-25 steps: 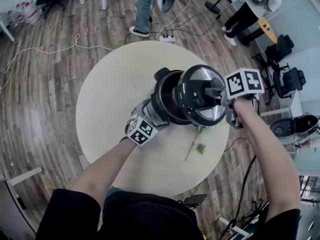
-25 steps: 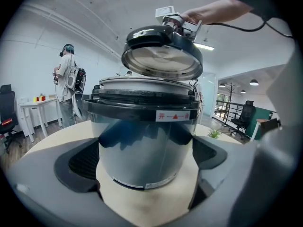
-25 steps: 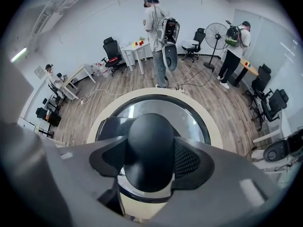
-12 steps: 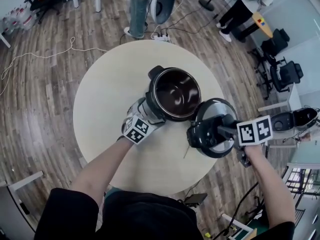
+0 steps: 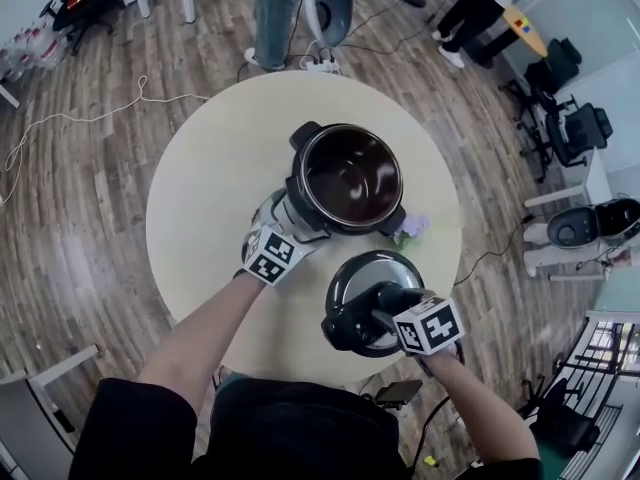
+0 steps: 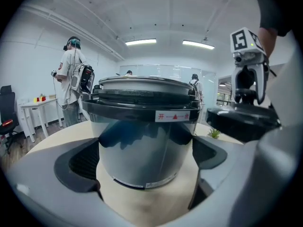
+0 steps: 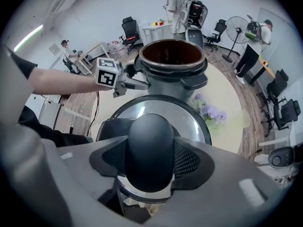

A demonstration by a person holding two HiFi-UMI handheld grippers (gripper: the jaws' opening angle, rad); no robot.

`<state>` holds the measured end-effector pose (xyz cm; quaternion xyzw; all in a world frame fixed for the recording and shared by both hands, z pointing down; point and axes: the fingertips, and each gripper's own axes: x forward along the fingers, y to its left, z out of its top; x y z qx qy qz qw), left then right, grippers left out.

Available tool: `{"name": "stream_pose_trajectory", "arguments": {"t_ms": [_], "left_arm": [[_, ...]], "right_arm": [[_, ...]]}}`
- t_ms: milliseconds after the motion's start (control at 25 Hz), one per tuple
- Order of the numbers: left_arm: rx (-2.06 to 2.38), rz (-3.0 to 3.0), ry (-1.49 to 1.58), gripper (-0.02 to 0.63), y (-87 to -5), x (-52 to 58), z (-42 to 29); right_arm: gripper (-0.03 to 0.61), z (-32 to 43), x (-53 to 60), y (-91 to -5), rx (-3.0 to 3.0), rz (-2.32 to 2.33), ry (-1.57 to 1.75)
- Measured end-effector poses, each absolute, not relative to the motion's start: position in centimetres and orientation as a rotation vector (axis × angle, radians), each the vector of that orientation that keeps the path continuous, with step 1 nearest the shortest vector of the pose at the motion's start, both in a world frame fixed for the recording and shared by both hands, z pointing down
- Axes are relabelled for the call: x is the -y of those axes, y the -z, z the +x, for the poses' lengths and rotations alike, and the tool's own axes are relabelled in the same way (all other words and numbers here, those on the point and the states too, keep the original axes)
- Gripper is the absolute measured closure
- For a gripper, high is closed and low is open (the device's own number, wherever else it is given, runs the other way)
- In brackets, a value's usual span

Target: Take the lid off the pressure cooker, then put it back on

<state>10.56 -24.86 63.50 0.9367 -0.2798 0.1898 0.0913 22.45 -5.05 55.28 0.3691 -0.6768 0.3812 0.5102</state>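
Reading the head view first: the pressure cooker (image 5: 345, 178) stands open near the middle of the round table (image 5: 215, 168), dark inside, lid off. The left gripper (image 5: 293, 220) comes in from the near left with its jaws on either side of the pot body. The lid (image 5: 358, 271) is well apart from the pot, over the near edge of the table. The right gripper (image 5: 386, 304) is above it, pointing steeply down, clamped on the lid's black knob. Can't tell from here whether the lid touches the tabletop. A flower sprig (image 5: 411, 230) lies on the table between pot and lid, just beside the pot's base. A person (image 5: 275, 8) stands beyond the far edge.

Left gripper view: the steel pot wall fills the gap between the jaws, and both pads look pressed against it, low on the body. The black collar with its red-marked label sits above them. The lid and the right gripper show at the right, beside the pot.

Right gripper view: both pads pinch the knob (image 7: 150, 148) from either side, with no visible gap, and the steel lid dome is under it. The open pot stands upright beyond the lid with the left gripper's marker cube (image 7: 107, 72) beside it. The purple sprig is to the right.
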Motion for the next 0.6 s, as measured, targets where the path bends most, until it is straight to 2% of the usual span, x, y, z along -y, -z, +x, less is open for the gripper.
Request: {"name": "stream_pose_trajectory", "arguments": {"t_ms": [280,600], "left_arm": [[0.84,2.795,-0.559,0.023,-63.6,25.2,10.5],[0.832,2.794,-0.566,0.023,-63.7,25.1,10.6]], "right_arm": [[0.29,17.4,3.6,-64.0,1.639,0.82,-0.847],[0.29,14.8,2.9,-69.4,1.582,0.808,-0.849]]}}
